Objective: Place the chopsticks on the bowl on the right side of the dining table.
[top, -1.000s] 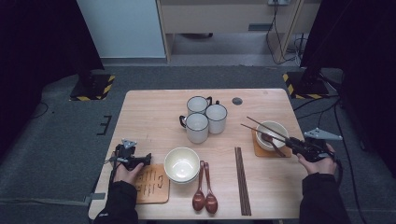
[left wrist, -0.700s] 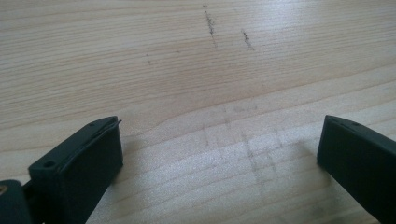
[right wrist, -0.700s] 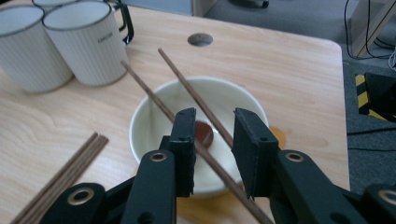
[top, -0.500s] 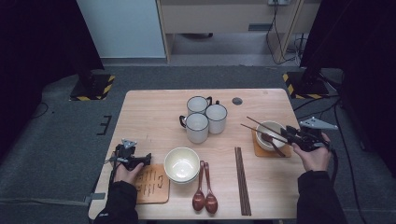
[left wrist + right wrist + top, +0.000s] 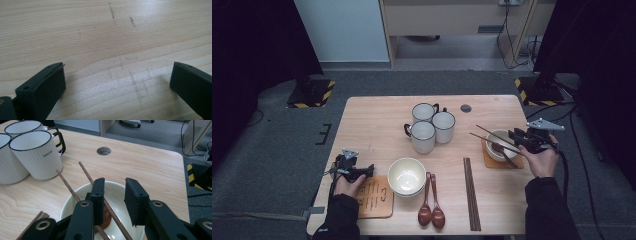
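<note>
Left gripper view looks down on bare pale wood, and the left hand-held gripper (image 5: 117, 82) has its jaws spread wide with nothing between them. In the high view it rests on the light wooden tabletop (image 5: 377, 120), well to the near left of the three white ribbed mugs with black rims (image 5: 432, 127). It sits just beside a flat wooden coaster with cut slots (image 5: 374, 197), which is bare.

Nearer than the mugs, a cream round bowl (image 5: 406, 176) stands beside that coaster, not on it. Two dark brown wooden spoons (image 5: 431, 210) lie next to it, and a pair of dark wooden chopsticks (image 5: 471, 195) lies flat further right.

To the right of the mugs, a second cream bowl (image 5: 499, 142) sits on its own wooden coaster (image 5: 492, 161). Two brown chopsticks (image 5: 85, 173) slant out of it towards the mugs, and a brown spoon (image 5: 107, 218) lies inside. The right hand-held gripper (image 5: 114, 187) hangs over this bowl with its jaws partly apart. No pad presses on anything; one chopstick runs under the jaw nearer the mugs.

I judge the right-hand place setting to be laid. The near-left one looks undone: bowl onto the coaster, then a spoon and the flat chopsticks.

Beyond the mugs lies a small dark round hole (image 5: 466, 108).
</note>
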`<state>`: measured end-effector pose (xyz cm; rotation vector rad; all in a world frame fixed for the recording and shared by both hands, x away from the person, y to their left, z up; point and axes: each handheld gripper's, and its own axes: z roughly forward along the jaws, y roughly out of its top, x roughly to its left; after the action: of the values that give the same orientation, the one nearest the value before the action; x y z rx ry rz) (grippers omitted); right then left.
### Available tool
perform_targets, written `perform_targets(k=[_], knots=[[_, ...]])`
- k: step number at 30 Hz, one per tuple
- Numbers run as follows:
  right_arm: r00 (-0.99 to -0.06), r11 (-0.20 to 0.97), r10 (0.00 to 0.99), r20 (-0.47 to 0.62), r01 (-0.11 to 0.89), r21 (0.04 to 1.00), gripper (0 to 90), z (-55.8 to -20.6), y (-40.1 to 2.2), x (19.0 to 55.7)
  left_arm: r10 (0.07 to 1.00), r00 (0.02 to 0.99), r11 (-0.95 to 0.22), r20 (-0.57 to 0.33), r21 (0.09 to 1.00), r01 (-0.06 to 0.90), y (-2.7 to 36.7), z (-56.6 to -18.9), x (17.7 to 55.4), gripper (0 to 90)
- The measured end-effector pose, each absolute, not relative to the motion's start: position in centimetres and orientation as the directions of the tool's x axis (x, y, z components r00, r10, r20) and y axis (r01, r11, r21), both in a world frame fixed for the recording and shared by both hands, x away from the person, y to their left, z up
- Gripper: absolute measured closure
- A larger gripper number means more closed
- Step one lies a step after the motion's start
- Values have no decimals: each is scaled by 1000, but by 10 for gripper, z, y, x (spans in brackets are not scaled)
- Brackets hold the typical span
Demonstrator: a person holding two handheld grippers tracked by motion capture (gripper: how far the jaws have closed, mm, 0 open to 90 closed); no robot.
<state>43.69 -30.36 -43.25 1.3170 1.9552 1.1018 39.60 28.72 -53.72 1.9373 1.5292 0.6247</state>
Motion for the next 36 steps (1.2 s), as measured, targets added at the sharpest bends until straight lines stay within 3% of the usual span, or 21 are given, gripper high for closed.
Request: perform_targets(k=[25, 36], knots=[[-371, 163, 927, 50, 522, 837, 693, -451, -301, 463, 973, 231, -169, 5, 696, 698, 287, -537, 396, 0], [-375, 203, 927, 23, 550, 810, 715, -463, -294, 465, 973, 230, -168, 5, 696, 698, 287, -537, 396, 0]])
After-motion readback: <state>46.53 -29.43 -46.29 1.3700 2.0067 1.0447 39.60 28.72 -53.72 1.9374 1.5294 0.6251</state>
